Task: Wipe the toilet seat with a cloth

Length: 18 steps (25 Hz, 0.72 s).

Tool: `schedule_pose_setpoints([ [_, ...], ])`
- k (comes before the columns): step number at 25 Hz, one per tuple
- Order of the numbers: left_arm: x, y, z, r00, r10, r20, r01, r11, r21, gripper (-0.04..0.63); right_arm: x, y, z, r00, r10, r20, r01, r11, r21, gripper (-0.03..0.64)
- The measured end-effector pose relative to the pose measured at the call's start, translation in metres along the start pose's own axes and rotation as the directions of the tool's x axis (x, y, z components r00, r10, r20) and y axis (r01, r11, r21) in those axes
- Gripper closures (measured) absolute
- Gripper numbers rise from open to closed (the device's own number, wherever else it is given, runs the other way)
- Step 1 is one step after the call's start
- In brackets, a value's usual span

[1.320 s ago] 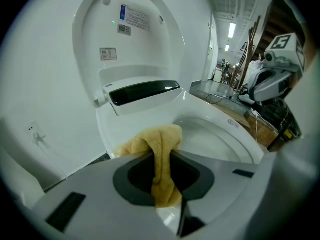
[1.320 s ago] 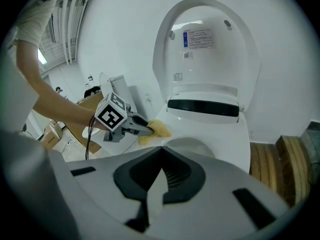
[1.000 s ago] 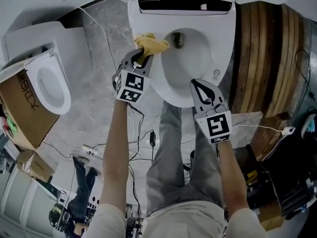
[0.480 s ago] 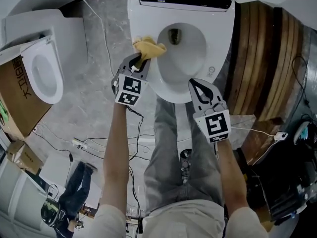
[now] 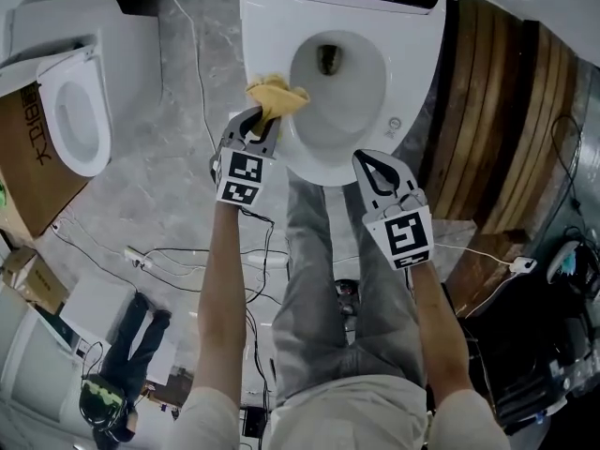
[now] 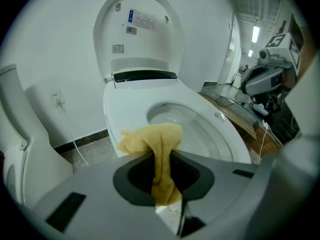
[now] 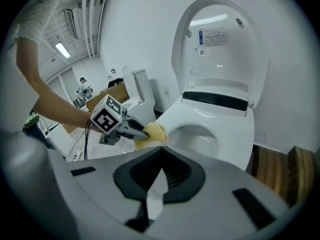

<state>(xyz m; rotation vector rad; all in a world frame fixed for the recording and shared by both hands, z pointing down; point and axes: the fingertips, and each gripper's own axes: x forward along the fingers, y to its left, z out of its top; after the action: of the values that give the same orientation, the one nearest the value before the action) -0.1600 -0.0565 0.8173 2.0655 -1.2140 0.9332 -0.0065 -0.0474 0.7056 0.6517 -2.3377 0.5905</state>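
You hold two grippers over one open toilet, seen from above. The left gripper [image 5: 255, 125] has its jaws clamped on the single yellow cloth [image 5: 277, 94]. The right gripper [image 5: 382, 172] has its jaws pressed together with nothing between them. The cloth's long axis runs from the left jaws up and to the right, toward the bowl [image 5: 337, 82]. In the left gripper view it is a narrow strip leading straight away from the jaws. Its far end is a bunched wad that rests on the left front part of the white seat [image 5: 412, 73]. The wad's tip points to the bowl's inner edge. The right gripper is at the seat's front right edge, well apart from the cloth, tips pointing toward the bowl. Whether it touches the seat cannot be told. One lid [image 6: 137, 34] stands upright behind the bowl, with three labels on its inner face. A second toilet [image 5: 70, 111] stands to the left on the grey floor, its lid also raised. One cardboard box [image 5: 37, 186] sits just beside it. Wooden boards [image 5: 497, 111] lie along the right side of the toilet you are wiping. Thin cables [image 5: 178, 256] trail across the floor near your legs.
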Motion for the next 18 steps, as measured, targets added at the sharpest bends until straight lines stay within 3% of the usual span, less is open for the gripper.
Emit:
schedule_pose_setpoints([
  [18, -0.026, -0.066, -0.053, 0.997, 0.063, -0.05, -0.071, 0.98, -0.183, 0.513, -0.017, -0.001, -0.05, 0.994, 0.084, -0.067, -0.084, 0.996, -0.005, 0.61],
])
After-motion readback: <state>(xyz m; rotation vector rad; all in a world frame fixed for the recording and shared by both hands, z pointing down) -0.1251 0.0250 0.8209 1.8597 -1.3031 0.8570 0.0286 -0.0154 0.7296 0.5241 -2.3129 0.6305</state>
